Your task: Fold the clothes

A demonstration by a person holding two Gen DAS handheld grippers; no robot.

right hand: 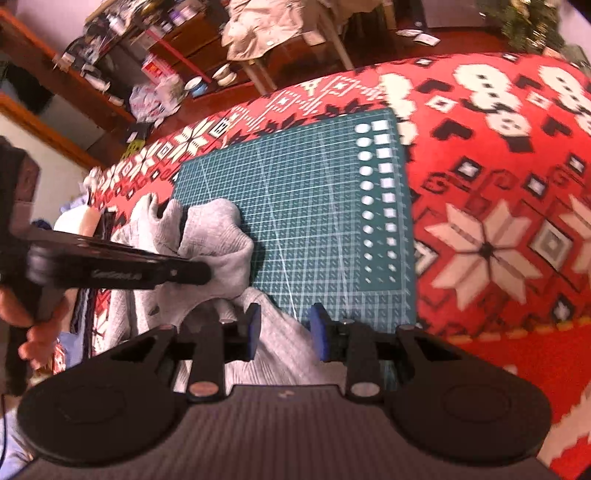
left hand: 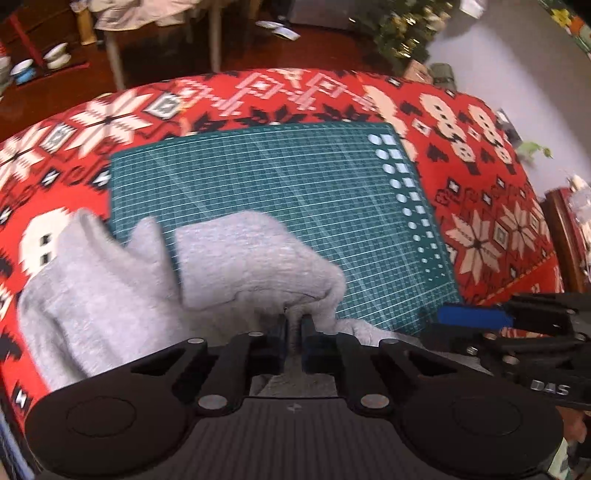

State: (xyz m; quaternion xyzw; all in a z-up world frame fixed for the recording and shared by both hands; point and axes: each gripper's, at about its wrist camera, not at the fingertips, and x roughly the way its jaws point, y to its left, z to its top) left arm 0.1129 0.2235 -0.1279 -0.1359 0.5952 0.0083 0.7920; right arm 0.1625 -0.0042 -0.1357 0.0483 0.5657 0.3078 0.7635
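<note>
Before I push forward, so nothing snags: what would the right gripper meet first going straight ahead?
Probably the grey garment, bunched just ahead of the open right gripper; beyond that lies the green cutting mat. Depth is hard to judge.

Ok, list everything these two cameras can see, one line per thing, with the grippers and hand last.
Garment: one, light grey, bunched at the near left of the mat and spilling onto the tablecloth.
Cutting mat: one, teal with white grid, centre of the table.
Tablecloth: one, red with white and black snowflake pattern, covering the table.
Bowls: a few, white and blue, on the floor at far left.
Greenery: one, green, far right beyond the table.
Pale clothing: one heap, beige, on furniture behind the table.
Left gripper: black, blue pads, shut on the garment.
Right gripper: black, blue pads, open above the garment's near edge.
Hand: one, holding the left gripper's handle.
</note>
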